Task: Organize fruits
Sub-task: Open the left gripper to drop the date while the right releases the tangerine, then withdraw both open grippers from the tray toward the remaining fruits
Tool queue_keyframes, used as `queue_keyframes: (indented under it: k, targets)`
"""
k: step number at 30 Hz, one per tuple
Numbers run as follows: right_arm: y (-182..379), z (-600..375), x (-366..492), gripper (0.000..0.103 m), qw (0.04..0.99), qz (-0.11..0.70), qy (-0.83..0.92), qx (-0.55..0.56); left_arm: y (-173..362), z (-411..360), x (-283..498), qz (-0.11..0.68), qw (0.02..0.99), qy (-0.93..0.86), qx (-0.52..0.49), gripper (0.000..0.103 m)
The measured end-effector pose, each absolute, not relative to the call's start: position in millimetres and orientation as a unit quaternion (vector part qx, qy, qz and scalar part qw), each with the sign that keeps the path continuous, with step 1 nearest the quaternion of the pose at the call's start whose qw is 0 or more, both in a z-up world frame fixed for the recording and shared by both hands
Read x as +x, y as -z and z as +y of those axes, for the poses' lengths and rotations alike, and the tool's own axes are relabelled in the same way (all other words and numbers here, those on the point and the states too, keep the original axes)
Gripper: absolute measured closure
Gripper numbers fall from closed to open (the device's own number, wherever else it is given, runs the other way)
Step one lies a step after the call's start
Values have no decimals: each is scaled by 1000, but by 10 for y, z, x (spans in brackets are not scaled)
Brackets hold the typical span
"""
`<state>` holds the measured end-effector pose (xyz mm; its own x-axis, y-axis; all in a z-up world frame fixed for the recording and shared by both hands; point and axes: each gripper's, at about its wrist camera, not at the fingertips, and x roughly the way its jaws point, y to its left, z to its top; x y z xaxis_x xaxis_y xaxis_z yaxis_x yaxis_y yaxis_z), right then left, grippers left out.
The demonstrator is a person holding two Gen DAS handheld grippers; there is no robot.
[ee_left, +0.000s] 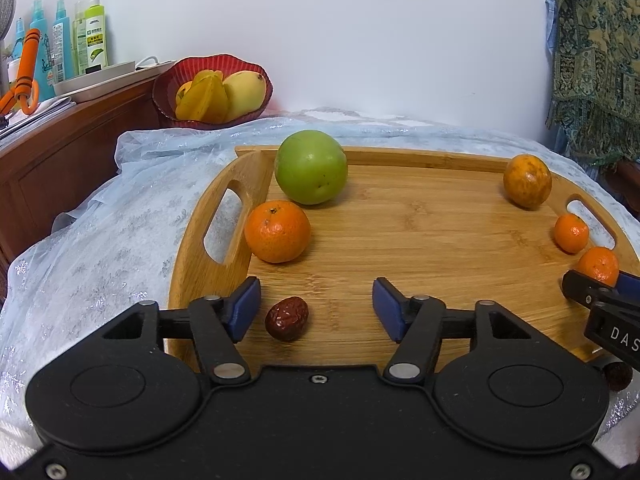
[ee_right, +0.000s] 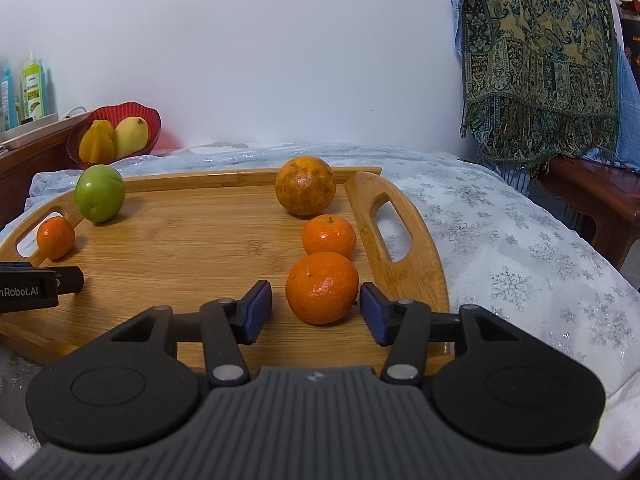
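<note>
A wooden tray (ee_left: 420,240) lies on a cloth-covered table. On it, in the left wrist view, are a green apple (ee_left: 311,172), a mandarin (ee_left: 277,231) by the left handle, a red date (ee_left: 287,318), a mottled orange (ee_left: 527,181) and two small mandarins (ee_left: 571,233) (ee_left: 599,266) at the right. My left gripper (ee_left: 316,310) is open with the date between its pads, nearer the left one. My right gripper (ee_right: 316,310) is open around the nearest mandarin (ee_right: 322,288), not touching it. Behind it sit a second mandarin (ee_right: 329,236) and the mottled orange (ee_right: 305,186).
A red bowl (ee_left: 212,88) with a mango and starfruit stands at the back left beside a wooden cabinet (ee_left: 68,160) with bottles. A patterned cloth (ee_right: 536,60) hangs at the right over a wooden bench (ee_right: 592,196). Another red date (ee_left: 618,376) lies off the tray's front right.
</note>
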<state>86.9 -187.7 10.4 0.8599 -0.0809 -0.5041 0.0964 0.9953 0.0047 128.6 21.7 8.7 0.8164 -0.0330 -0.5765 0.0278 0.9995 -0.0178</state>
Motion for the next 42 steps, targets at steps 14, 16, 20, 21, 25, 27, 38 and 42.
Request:
queue_keyframes:
  k: [14,16,20,21,25,27,38,42]
  targets:
    - [-104,-1840,774,21,967,250,47,15,-63,212,1187,302,953,24,-4,23]
    - [-106,-1845,754,18,967,248,49,18,-68,217,1175,302,953,25,-6,21]
    - [-112,-1837,705,16,968,243,52,17,-91,228,1121,298,954,29,-8,17]
    - [-115,-1833,689,16,969,242,52,16,-99,230,1095,297,954,32,-7,16]
    - [-135,-1814,589,14,971,234,50,6,-128,240,947,290,956,43,-4,14]
    - [-147,-1809,528,14,972,230,50,2,-132,247,859,288,956,48,-2,12]
    - [-216,-1773,183,11,982,183,33,6,-187,307,409,247,967,63,-11,8]
    - [-191,-1720,89,11,983,182,28,-1,-194,352,249,225,972,65,-13,6]
